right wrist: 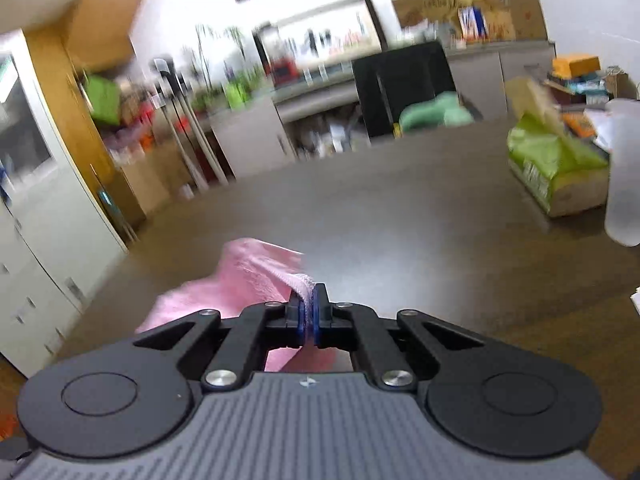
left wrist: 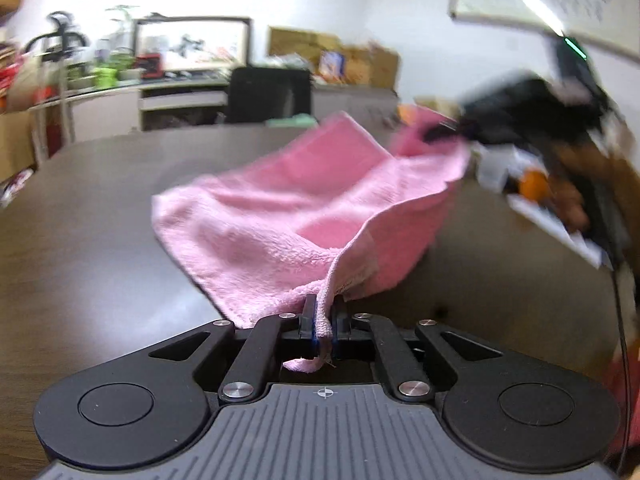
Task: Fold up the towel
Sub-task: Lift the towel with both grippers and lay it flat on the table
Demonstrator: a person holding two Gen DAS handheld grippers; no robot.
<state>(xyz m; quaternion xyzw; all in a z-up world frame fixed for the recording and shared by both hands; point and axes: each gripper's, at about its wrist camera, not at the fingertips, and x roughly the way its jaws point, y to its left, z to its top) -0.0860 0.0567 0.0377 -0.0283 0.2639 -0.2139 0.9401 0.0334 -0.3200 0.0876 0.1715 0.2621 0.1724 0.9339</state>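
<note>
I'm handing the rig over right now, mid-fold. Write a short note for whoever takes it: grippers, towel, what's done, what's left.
Left gripper: shut on a hemmed corner of the pink terry-cloth towel.
Right gripper: shut on another edge of the same towel; the left wrist view shows it raised at the far right.
Towel: hangs between both grippers, sagging in the middle, its lower part at the dark brown table.
Done: both corners gripped and lifted.
Left: probably carry the held edge over to the opposite edge, lay it flat, release. No finished fold visible yet.

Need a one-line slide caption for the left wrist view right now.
Left gripper pinches a corner of the pink towel above the brown table; right gripper holds the far corner.
</note>
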